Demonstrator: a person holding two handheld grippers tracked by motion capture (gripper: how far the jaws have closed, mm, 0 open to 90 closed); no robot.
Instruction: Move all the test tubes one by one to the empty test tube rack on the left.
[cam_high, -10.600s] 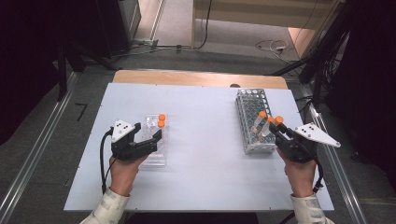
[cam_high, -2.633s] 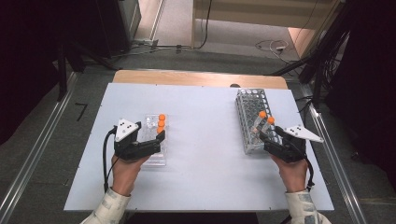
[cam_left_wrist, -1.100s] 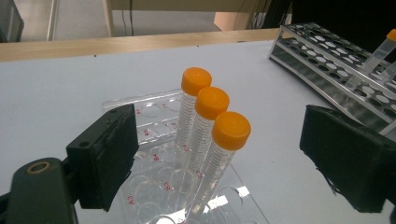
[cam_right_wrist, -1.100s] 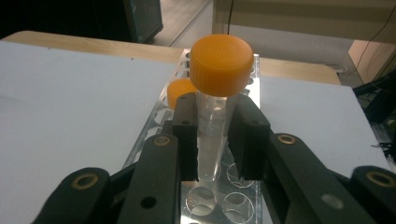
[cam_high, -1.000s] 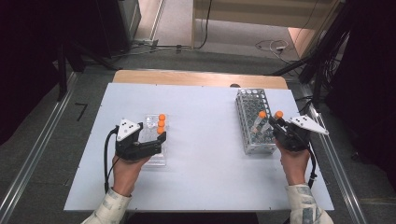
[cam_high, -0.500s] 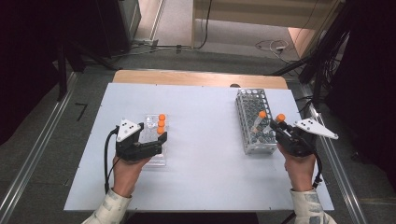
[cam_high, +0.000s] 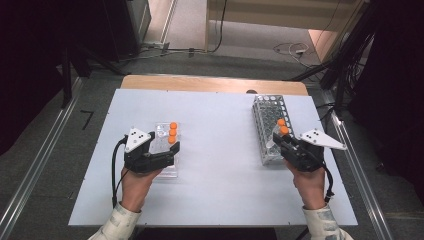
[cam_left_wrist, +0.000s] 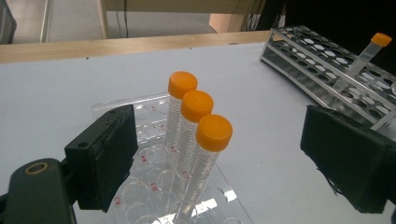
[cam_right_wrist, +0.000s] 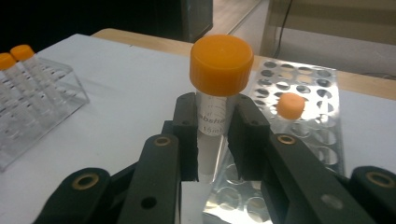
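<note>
Over on the left, the left gripper (cam_high: 167, 155) is held with its jaws wide open around a clear plastic rack (cam_left_wrist: 154, 186), in which three orange-capped tubes (cam_left_wrist: 196, 135) are stood upright in a row, none touched by the pads. Farther right, the white table (cam_high: 220, 150) is seen bare up to the metal rack (cam_high: 268, 127), where one orange-capped tube (cam_right_wrist: 290, 106) is left standing. At the right, a tube (cam_right_wrist: 217, 88) is squeezed just under its orange cap by the closed jaws of the right gripper (cam_right_wrist: 215, 135), right above the metal rack's near end.
</note>
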